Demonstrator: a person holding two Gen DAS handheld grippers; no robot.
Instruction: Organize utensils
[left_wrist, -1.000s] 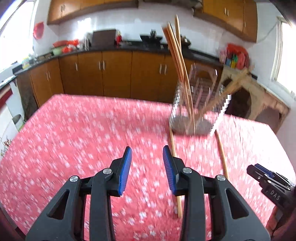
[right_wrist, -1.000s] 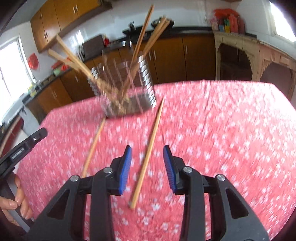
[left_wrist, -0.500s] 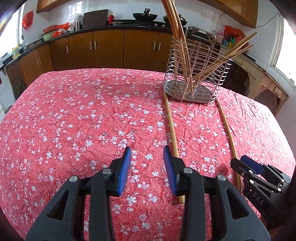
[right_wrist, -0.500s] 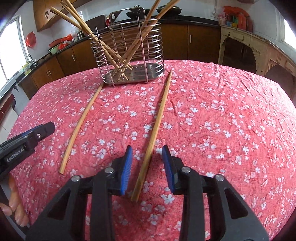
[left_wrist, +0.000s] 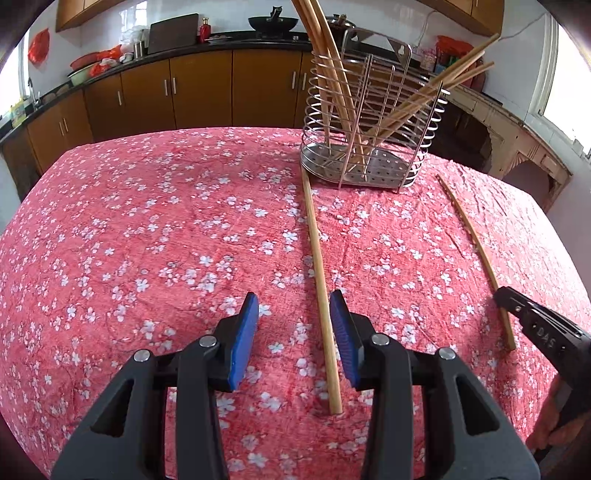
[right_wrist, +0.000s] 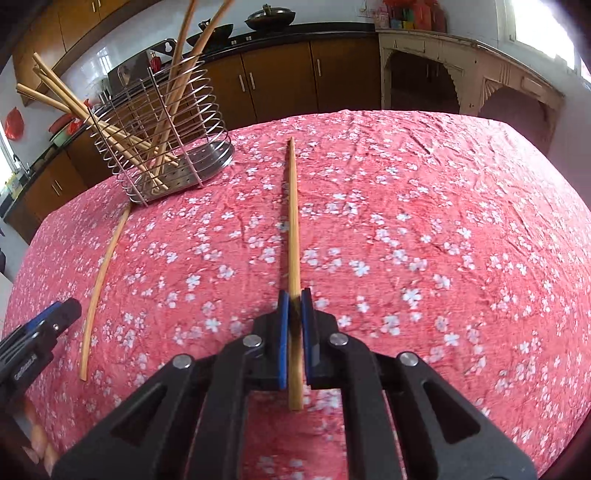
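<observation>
The right gripper (right_wrist: 294, 297) clamps one chopstick (right_wrist: 293, 221) near its close end; its long axis runs straight ahead. The left gripper (left_wrist: 293, 314), jaws parted, straddles the other chopstick (left_wrist: 318, 280), off-centre toward the right pad. The wire holder (left_wrist: 369, 110) stands beyond.

Right gripper (right_wrist: 294, 297) now clamped on its chopstick (right_wrist: 293, 221); left gripper (left_wrist: 293, 325), lower, astride the other chopstick (left_wrist: 318, 280).
</observation>
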